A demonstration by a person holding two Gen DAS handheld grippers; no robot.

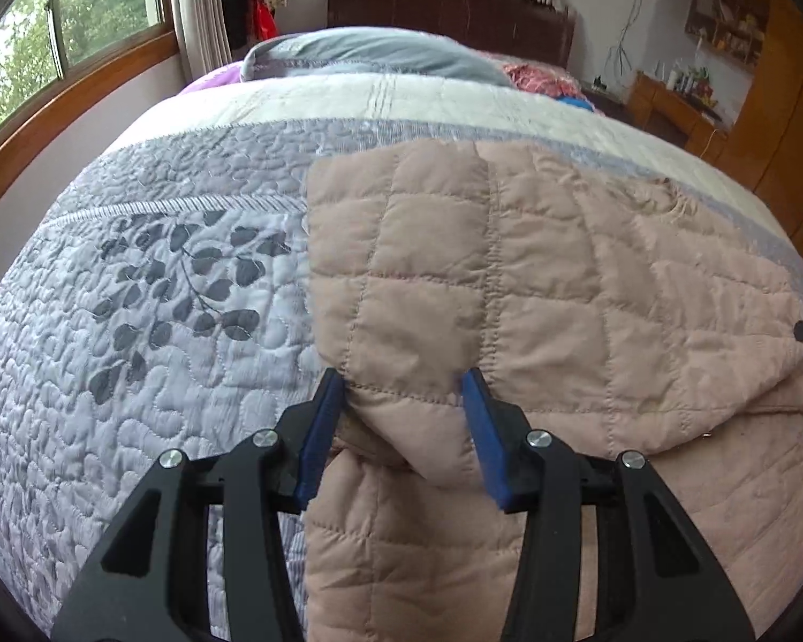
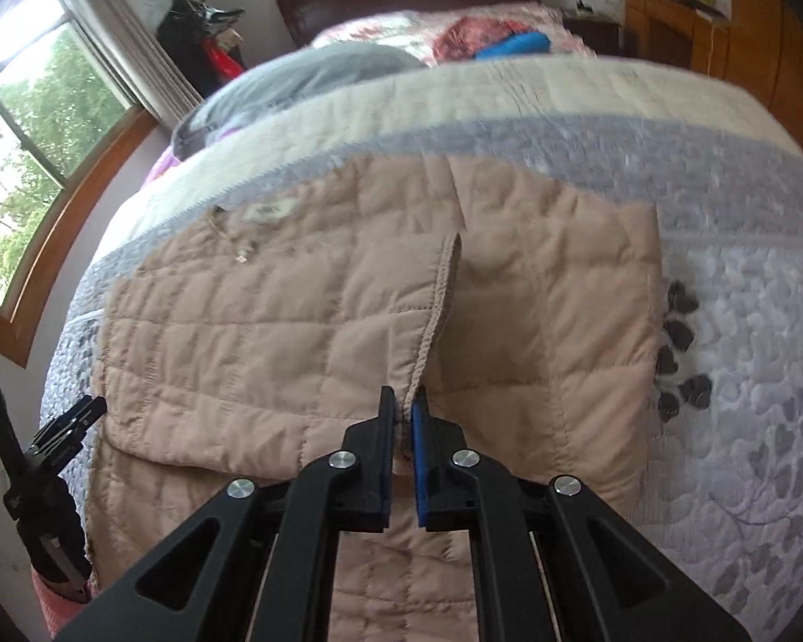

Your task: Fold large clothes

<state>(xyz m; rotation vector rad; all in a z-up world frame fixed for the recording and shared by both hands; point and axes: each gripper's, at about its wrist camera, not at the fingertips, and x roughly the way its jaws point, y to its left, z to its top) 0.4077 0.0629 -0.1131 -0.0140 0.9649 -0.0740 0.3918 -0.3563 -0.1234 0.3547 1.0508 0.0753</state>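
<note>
Pink quilted jacket point(image 1: 535, 267) lies spread on the bed point(image 1: 160, 374), over the grey leaf-patterned quilt. One panel is already folded over across its middle.

My left claw point(image 1: 404, 390) is half-spread around a thick bunched fold at the jacket's near left edge; both blue pads touch the padding, so I read it as grasping the jacket.

My right claw point(image 2: 404, 409) is clenched tight on the thin stitched hem of a flap point(image 2: 433, 315), which stands up off the jacket.

Containers: only a wooden cabinet point(image 2: 664, 21) by the far wall, bottles on top; its contents I cannot make out.

Grey pillow point(image 1: 369, 53) lies at the headboard end.
</note>
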